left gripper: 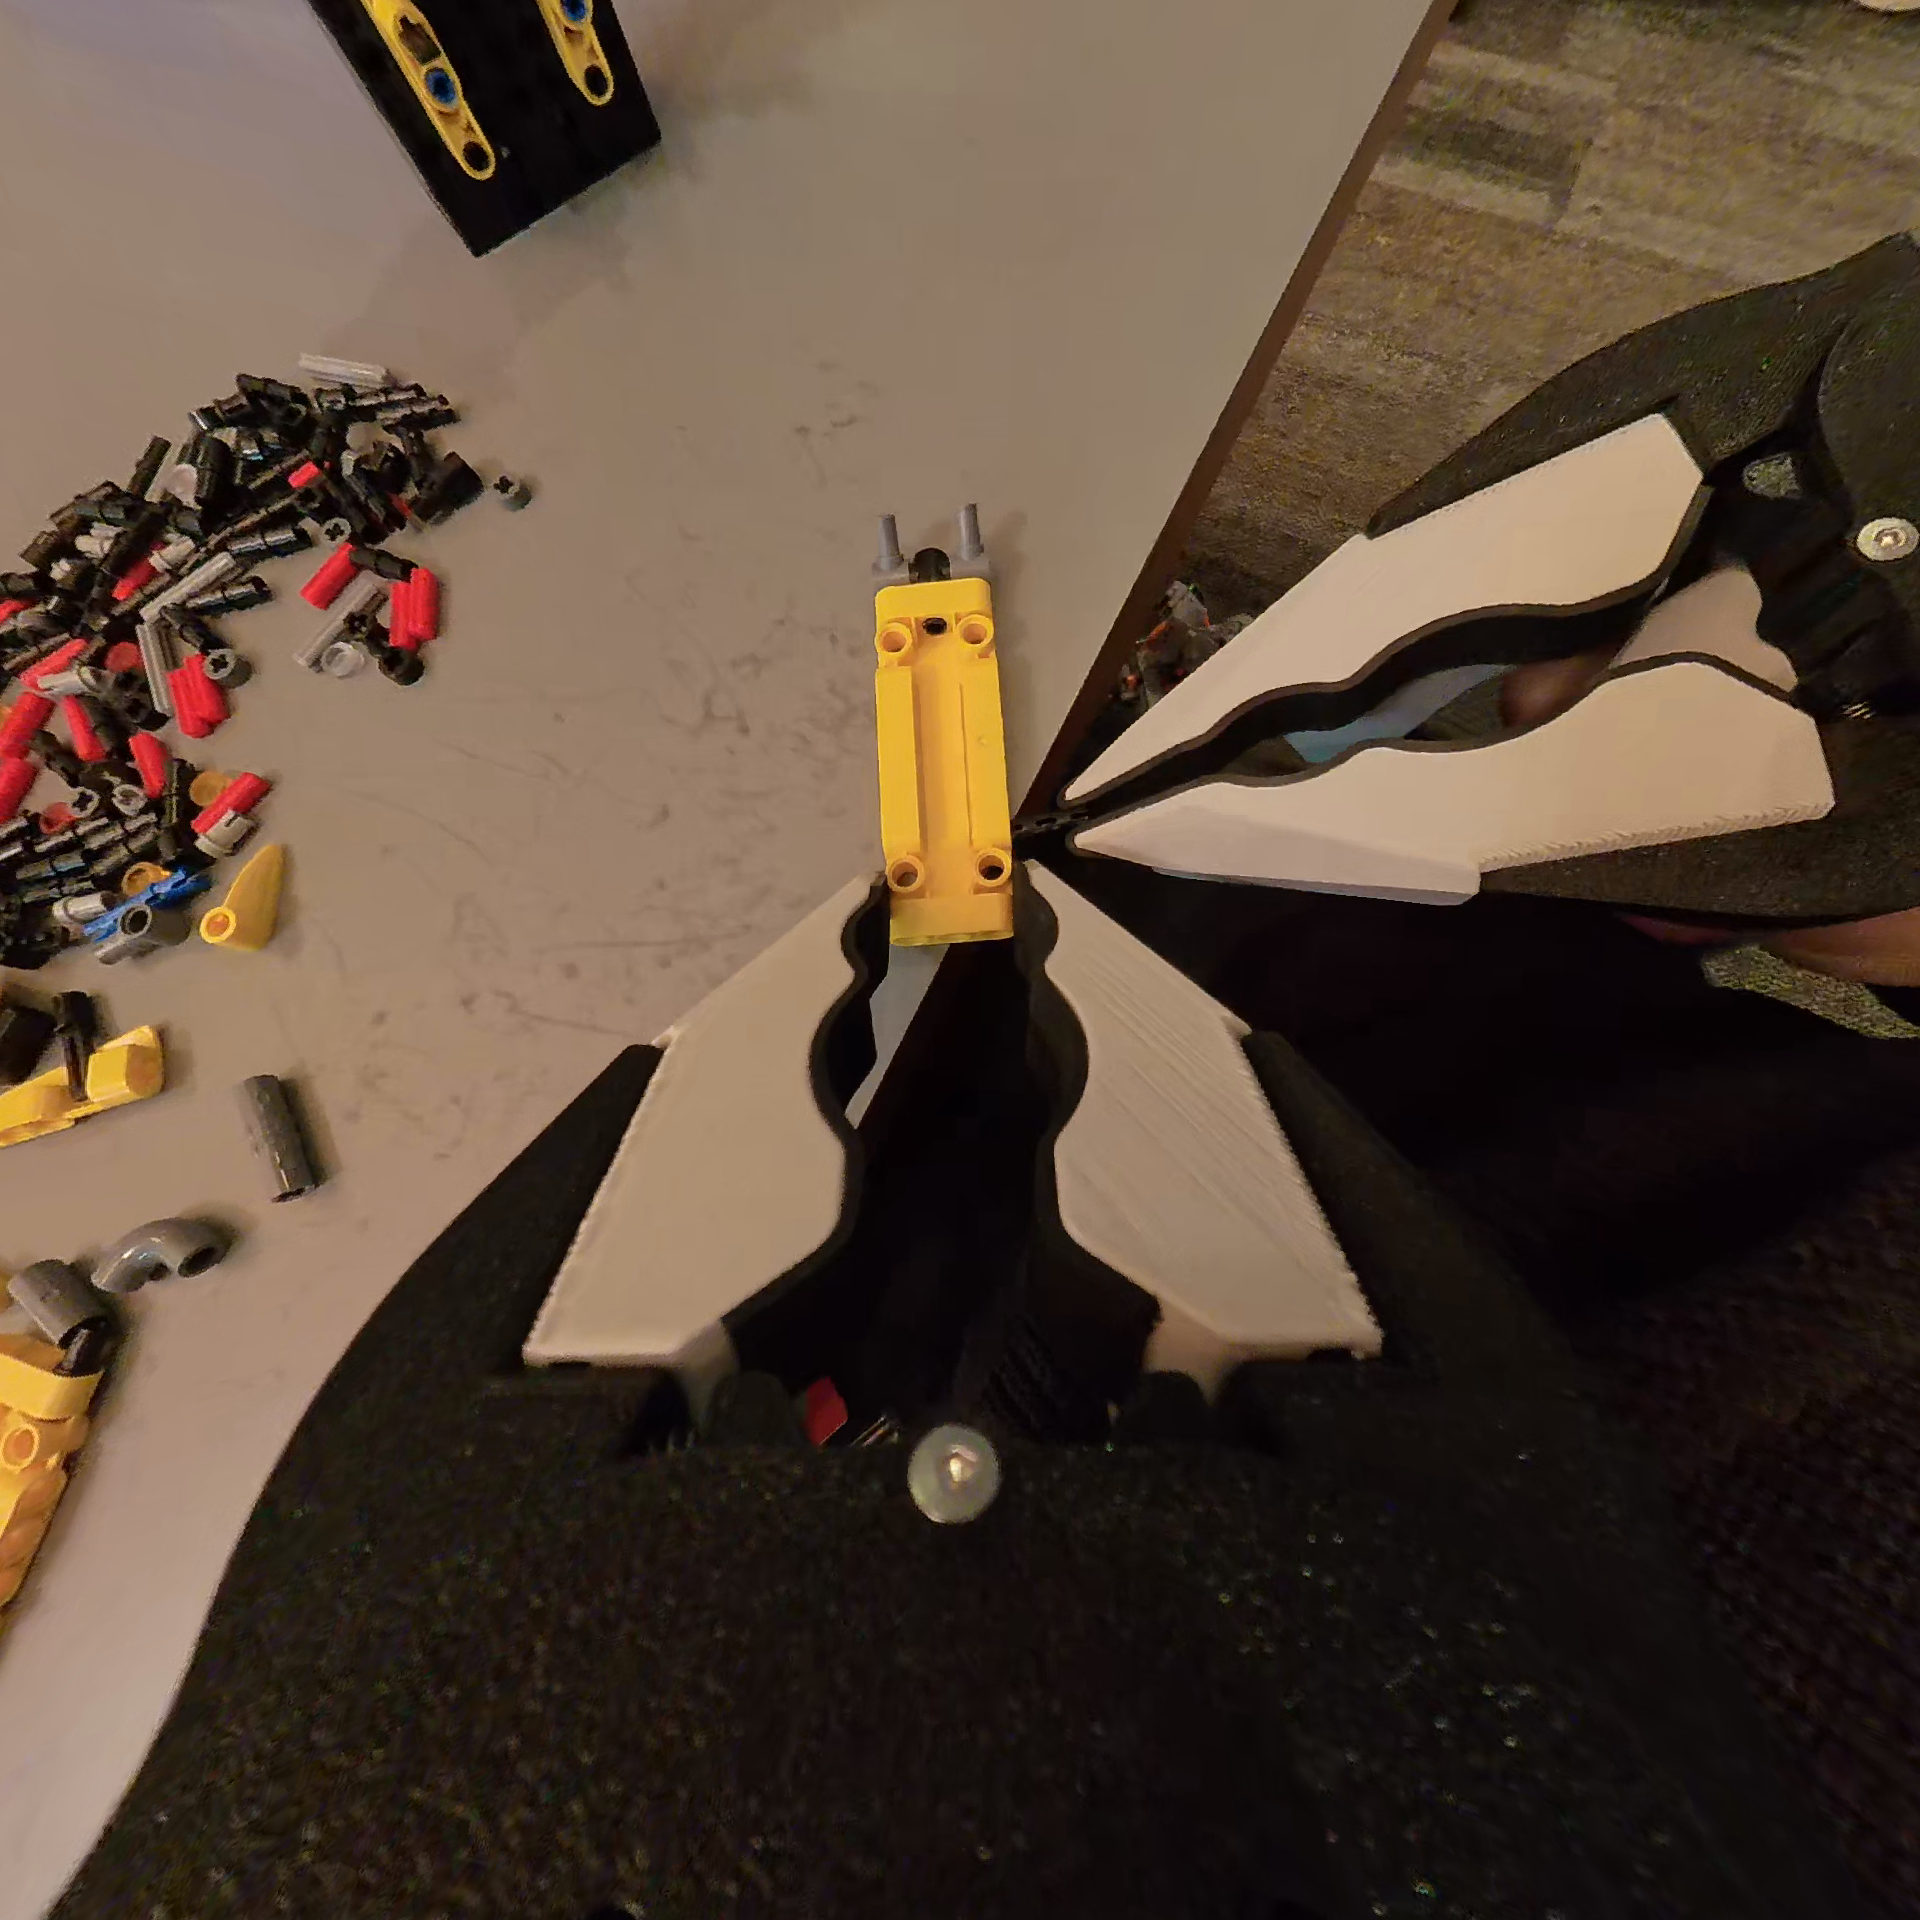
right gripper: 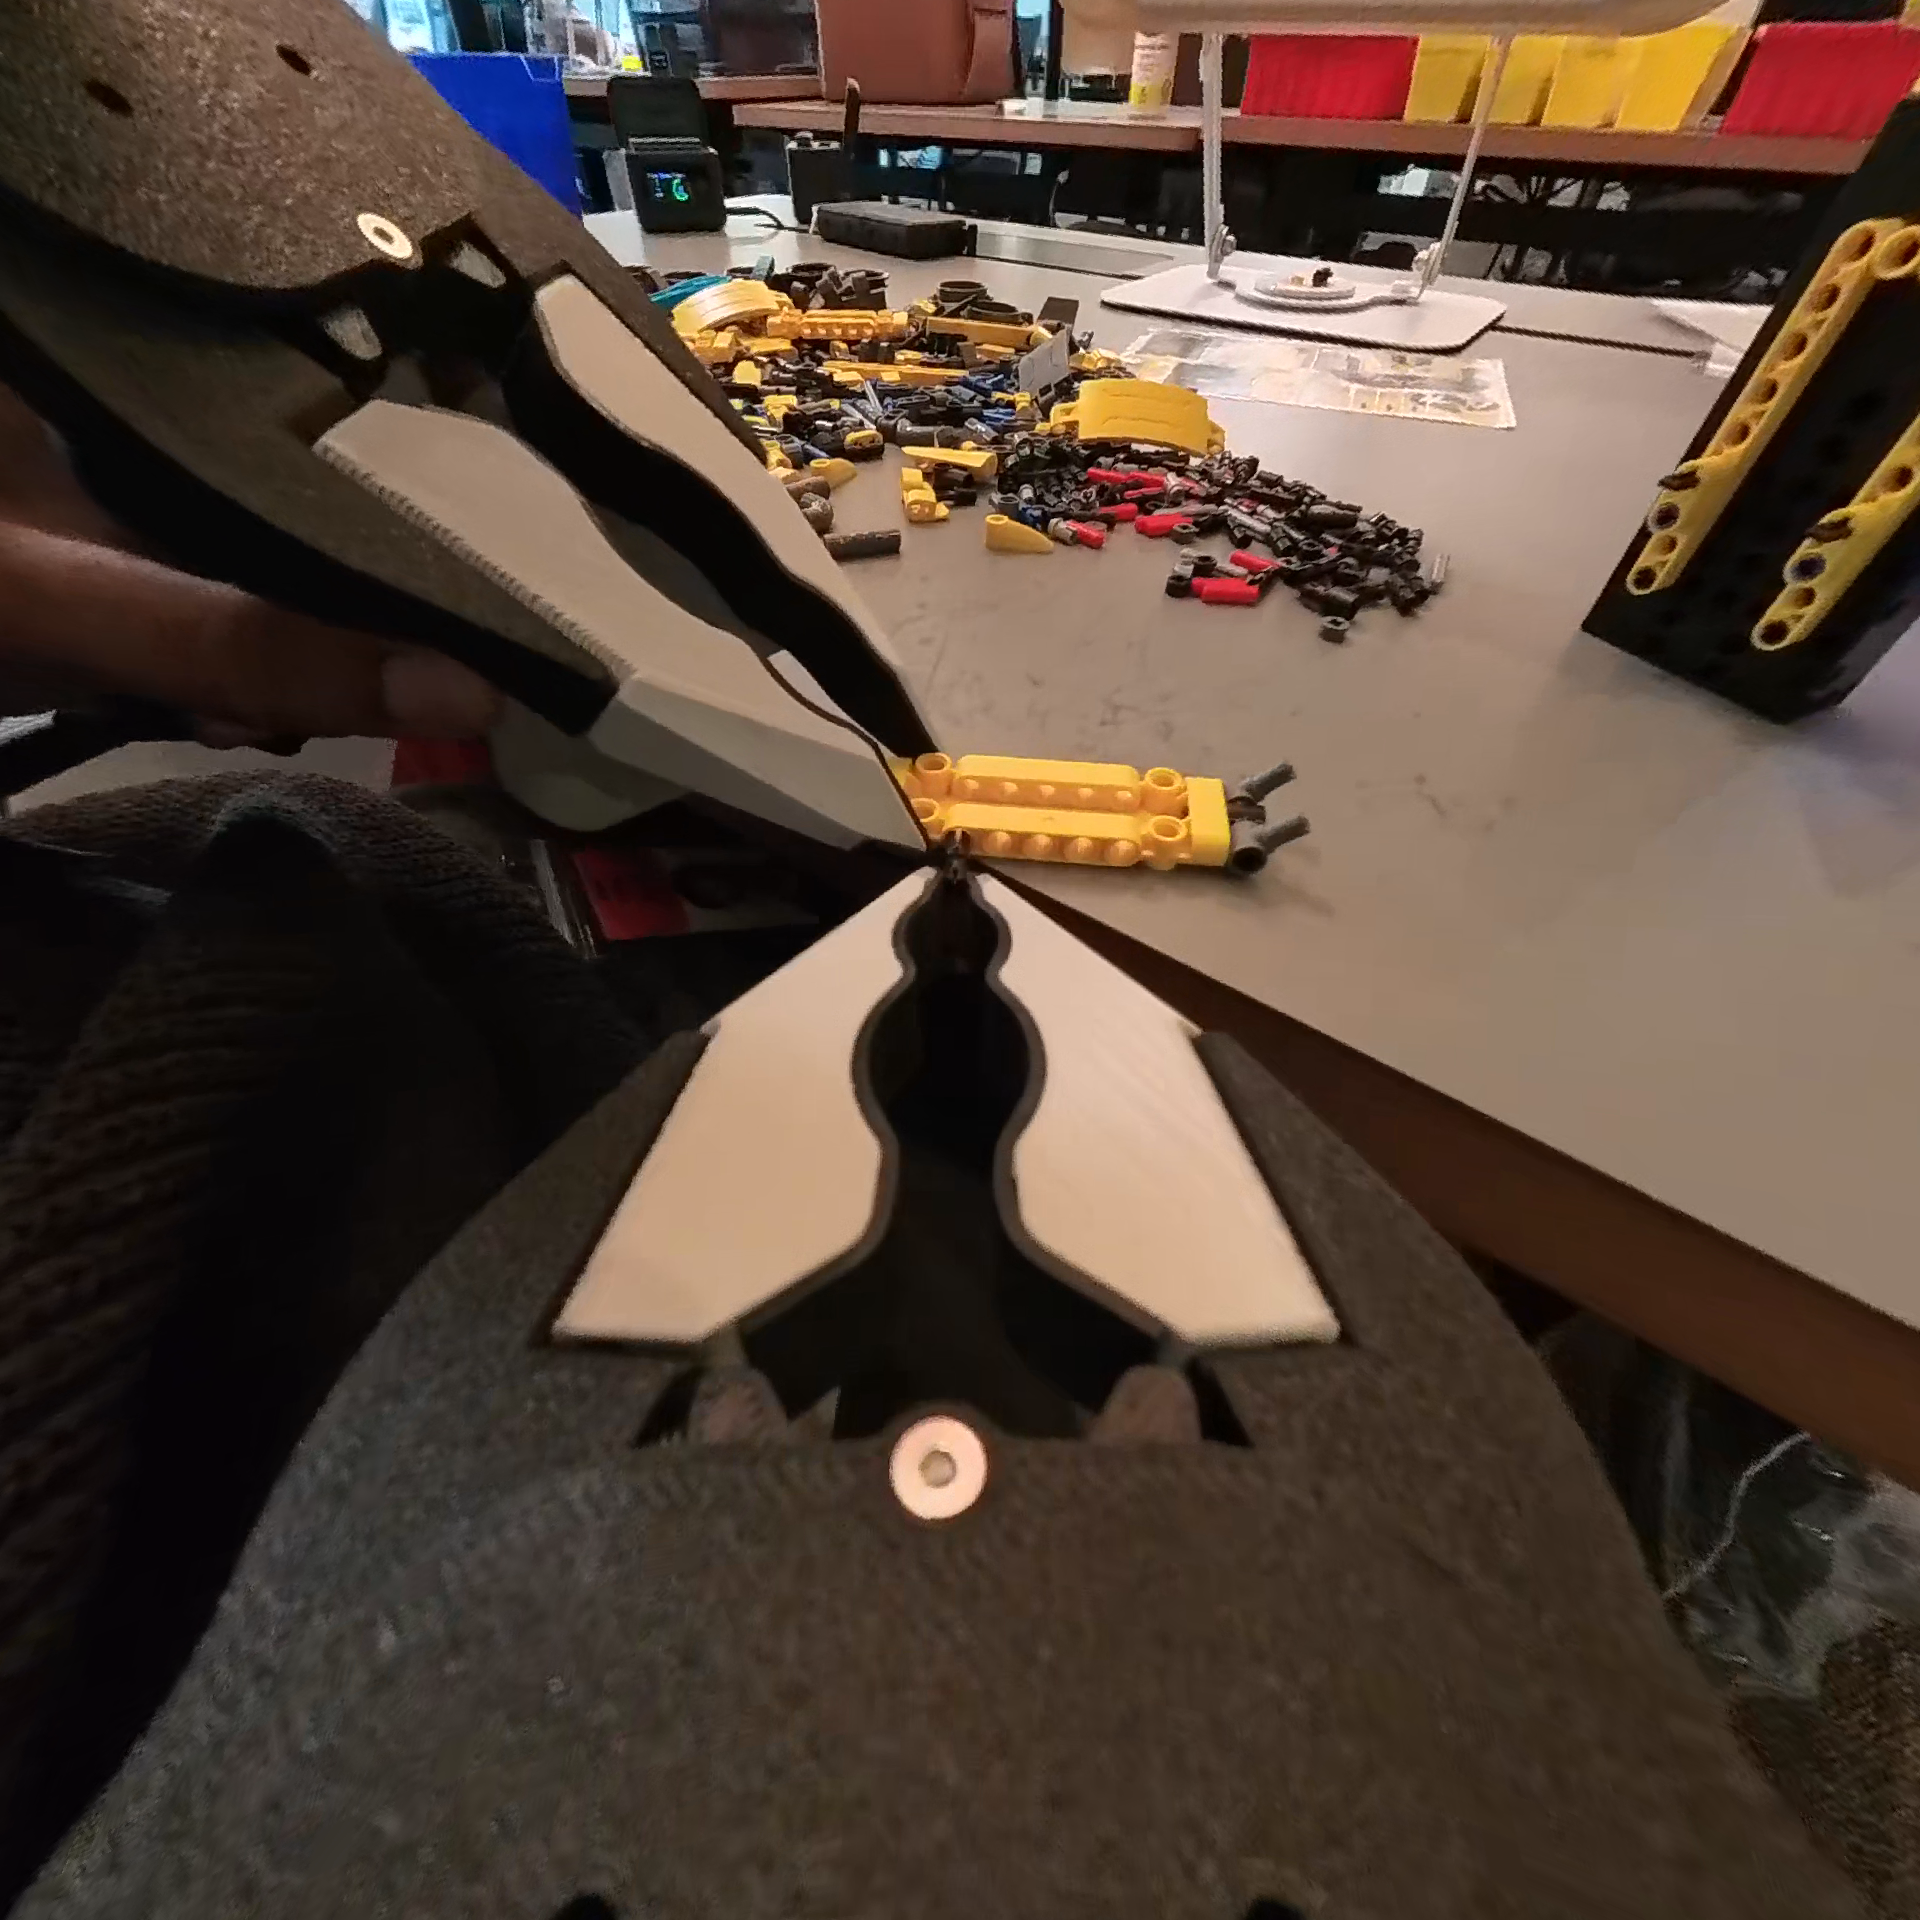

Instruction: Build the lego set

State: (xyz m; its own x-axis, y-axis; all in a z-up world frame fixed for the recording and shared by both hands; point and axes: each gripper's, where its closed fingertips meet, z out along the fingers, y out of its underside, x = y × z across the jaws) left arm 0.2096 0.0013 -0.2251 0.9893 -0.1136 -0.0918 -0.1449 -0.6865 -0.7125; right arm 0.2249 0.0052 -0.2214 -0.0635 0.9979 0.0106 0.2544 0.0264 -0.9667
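My left gripper point(left gripper: 951, 896) is shut on the near end of a long yellow panel piece point(left gripper: 940, 727), held over the grey table point(left gripper: 675, 364) near its edge. A grey connector with two pins point(left gripper: 933, 549) sits on the panel's far end. My right gripper point(left gripper: 1065, 818) comes in from the right, shut on a small black pin point(left gripper: 1039, 821) that touches the panel's side by the left fingertips. In the right wrist view my right gripper point(right gripper: 951, 871) pinches the pin point(right gripper: 952, 854) against the yellow panel point(right gripper: 1070, 816), with my left gripper point(right gripper: 906, 802) above left, held by a hand point(right gripper: 312, 675).
A pile of small black, red, grey and yellow parts point(left gripper: 156, 644) point(right gripper: 1039, 447) lies to the left. A black block with yellow beams point(left gripper: 488, 94) point(right gripper: 1787, 499) stands farther off. A grey tube point(left gripper: 278, 1138), a white stand point(right gripper: 1299, 296) and a printed sheet point(right gripper: 1320, 379) lie on the table. The table edge point(left gripper: 1247, 395) runs close by.
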